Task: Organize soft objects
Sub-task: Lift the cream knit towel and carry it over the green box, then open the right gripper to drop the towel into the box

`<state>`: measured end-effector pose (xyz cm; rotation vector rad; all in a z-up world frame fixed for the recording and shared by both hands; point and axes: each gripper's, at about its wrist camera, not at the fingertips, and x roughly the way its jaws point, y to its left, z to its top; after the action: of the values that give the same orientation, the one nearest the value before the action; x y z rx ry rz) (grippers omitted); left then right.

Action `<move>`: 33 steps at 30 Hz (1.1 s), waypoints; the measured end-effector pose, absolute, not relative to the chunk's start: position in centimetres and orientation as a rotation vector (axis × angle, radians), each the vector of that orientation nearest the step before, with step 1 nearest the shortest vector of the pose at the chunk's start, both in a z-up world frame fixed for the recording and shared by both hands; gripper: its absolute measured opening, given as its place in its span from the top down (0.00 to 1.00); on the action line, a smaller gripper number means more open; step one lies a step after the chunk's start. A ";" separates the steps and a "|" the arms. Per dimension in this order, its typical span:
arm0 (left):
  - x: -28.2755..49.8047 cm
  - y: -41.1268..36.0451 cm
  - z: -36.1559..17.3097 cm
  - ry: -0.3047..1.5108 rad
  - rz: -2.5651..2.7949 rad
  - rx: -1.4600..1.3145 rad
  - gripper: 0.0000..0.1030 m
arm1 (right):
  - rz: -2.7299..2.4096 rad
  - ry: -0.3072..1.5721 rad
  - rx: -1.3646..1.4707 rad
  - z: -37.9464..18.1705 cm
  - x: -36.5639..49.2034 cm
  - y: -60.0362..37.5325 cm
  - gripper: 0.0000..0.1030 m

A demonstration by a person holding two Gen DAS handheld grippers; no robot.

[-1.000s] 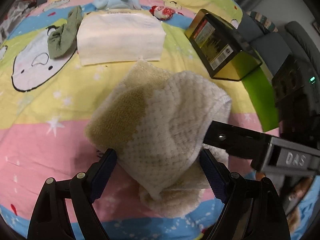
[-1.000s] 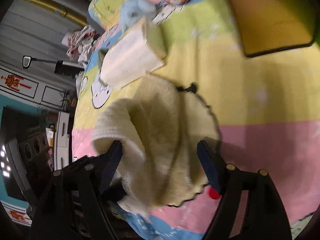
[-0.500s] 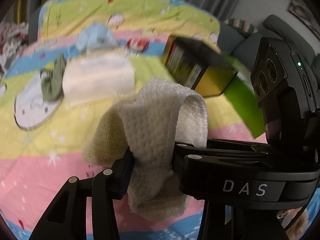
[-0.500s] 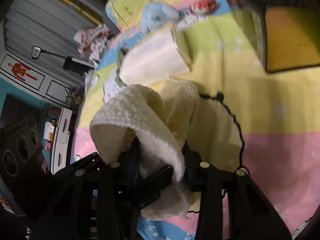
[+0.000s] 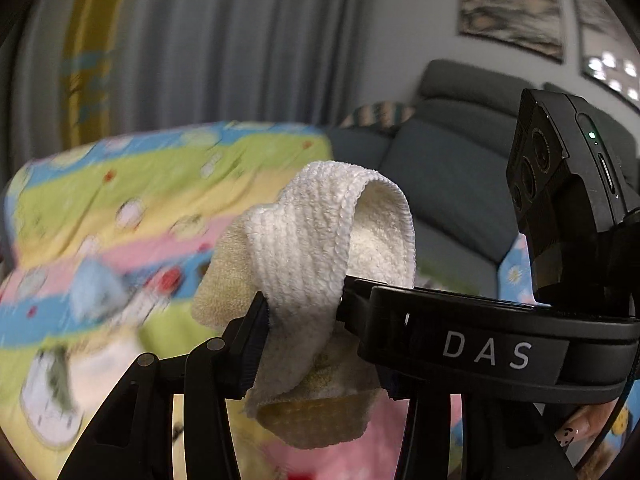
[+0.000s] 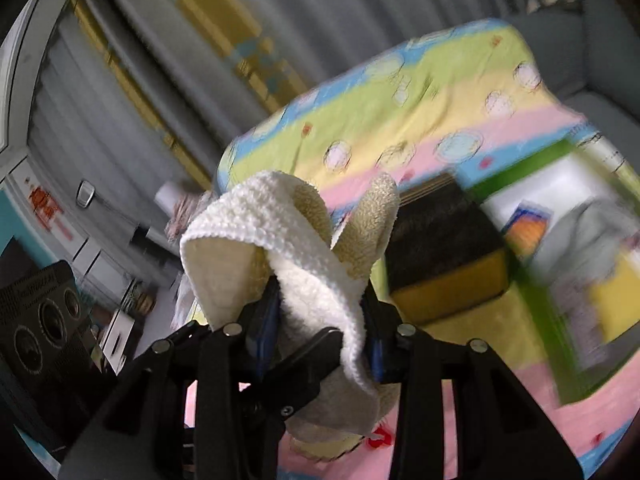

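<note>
Left hand-held gripper (image 5: 302,314) pinches one bunched part of a cream-and-tan towel (image 5: 320,248). Right hand-held gripper (image 6: 320,316) clamps another part of it, the towel held above the cartoon-print bedspread (image 6: 420,96). Dark yellow-sided box (image 6: 440,264) lies right of the towel.

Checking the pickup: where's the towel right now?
The towel is pinched by both the left gripper and right gripper, above the cartoon blanket.

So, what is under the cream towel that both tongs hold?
The cream towel hangs pinched in the left tongs and right tongs. Under it shows the striped cartoon blanket, pink just below. The part right beneath the folds is covered.
</note>
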<state>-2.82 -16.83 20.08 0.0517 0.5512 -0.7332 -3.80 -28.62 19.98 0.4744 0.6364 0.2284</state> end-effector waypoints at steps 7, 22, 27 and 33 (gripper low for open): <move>-0.9 -24.3 21.0 0.424 -0.896 0.092 0.54 | 0.052 0.472 0.508 22.0 -4.7 -36.4 0.66; 4.4 -32.7 14.2 0.616 -0.911 0.044 0.54 | -0.148 0.496 0.709 15.3 -2.7 -44.7 0.64; 5.8 -32.3 12.0 0.727 -0.860 -0.008 0.54 | -0.196 0.518 0.727 14.6 -2.9 -45.1 0.46; 5.7 -30.4 12.4 0.771 -0.862 -0.073 0.44 | -0.231 0.516 0.730 14.7 -3.7 -45.8 0.37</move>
<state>5.71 -30.42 12.43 -0.0732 0.7713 -0.8621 -3.72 -45.81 14.72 0.7304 0.5160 -0.2314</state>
